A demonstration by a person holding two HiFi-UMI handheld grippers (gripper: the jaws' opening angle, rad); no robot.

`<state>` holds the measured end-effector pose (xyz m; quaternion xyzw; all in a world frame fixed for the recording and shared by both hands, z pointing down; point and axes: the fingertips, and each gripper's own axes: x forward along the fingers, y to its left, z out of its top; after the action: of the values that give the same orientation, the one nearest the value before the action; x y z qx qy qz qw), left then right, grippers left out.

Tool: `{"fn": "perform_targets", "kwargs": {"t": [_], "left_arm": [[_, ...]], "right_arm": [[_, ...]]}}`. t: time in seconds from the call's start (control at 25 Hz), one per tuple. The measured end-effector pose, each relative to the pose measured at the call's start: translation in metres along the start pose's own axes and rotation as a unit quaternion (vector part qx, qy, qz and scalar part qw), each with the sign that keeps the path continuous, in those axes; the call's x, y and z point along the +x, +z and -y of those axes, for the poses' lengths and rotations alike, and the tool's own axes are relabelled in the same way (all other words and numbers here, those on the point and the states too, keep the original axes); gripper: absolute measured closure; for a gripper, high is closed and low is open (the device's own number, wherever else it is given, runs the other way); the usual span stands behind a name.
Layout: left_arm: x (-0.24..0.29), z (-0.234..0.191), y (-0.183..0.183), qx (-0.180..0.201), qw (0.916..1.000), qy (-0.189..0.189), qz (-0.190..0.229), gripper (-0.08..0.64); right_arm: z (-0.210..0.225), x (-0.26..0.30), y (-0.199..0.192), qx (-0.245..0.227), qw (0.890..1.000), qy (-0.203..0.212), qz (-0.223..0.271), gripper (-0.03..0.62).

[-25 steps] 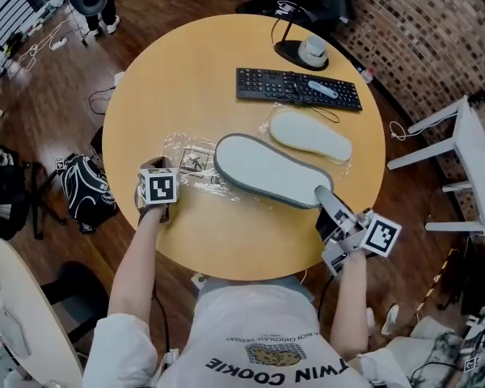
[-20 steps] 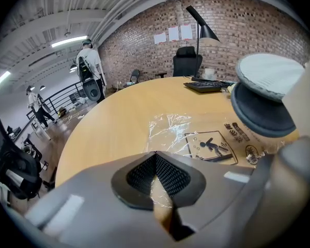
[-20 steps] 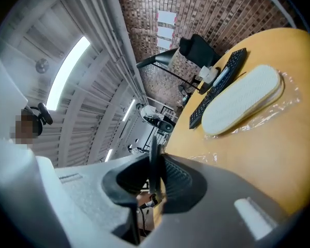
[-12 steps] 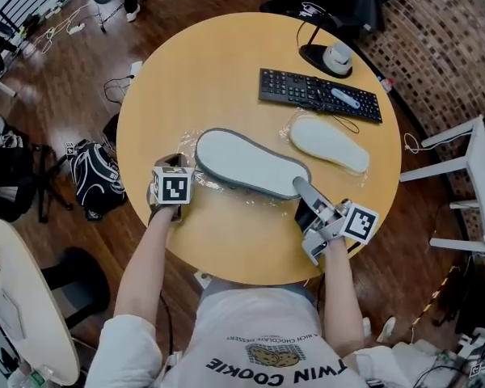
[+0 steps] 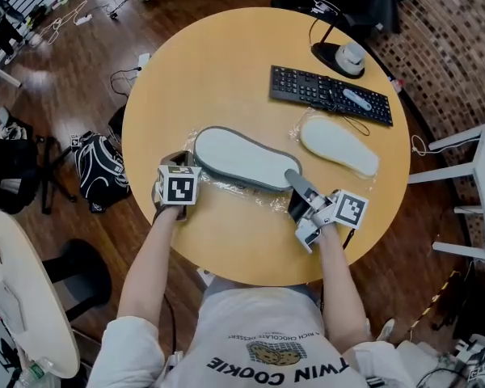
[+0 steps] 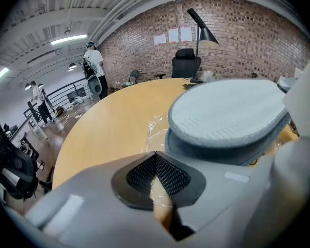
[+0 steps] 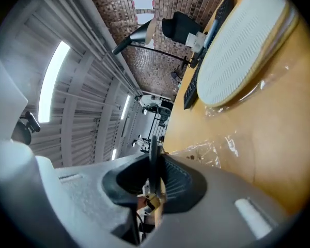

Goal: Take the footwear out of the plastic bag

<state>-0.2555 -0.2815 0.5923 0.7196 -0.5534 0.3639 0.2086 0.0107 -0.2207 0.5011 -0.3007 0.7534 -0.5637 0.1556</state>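
A grey slipper lies sole up across the middle of the round wooden table. My right gripper is shut on its near right end; a thin dark edge of the slipper stands between the pads. Clear plastic bag lies crumpled under and beside the slipper. My left gripper sits at the slipper's left end, shut on a strip of the plastic bag, with the grey slipper just beyond. A second, pale slipper rests on plastic near the keyboard and also shows in the right gripper view.
A black keyboard with a pale object on it lies at the far right. Behind it stands a desk lamp's base. A white stand is right of the table, and a backpack lies on the floor at left.
My right gripper has carried the grey slipper leftward and lower, so its left end now lies close to my left gripper. The left gripper has stayed put on the plastic.
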Motion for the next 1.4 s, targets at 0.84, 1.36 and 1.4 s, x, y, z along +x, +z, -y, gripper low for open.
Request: {"fn": "perform_targets", "kwargs": {"t": [0.84,1.36,1.4], "left_arm": [[0.001,-0.001,0.002,0.009,0.9999,0.010,0.003,0.555],[0.000,-0.002,0.001,0.013,0.9998,0.010,0.007,0.555],[0.000,-0.002,0.001,0.014,0.9998,0.010,0.008,0.555]], "right_arm": [[0.055,-0.006,-0.020,-0.167,0.964,-0.199,-0.063,0.495],[0.071,-0.011,-0.025,-0.312,0.885,-0.325,-0.119,0.440],[0.071,-0.012,-0.024,-0.321,0.879,-0.332,-0.119,0.439]]}}
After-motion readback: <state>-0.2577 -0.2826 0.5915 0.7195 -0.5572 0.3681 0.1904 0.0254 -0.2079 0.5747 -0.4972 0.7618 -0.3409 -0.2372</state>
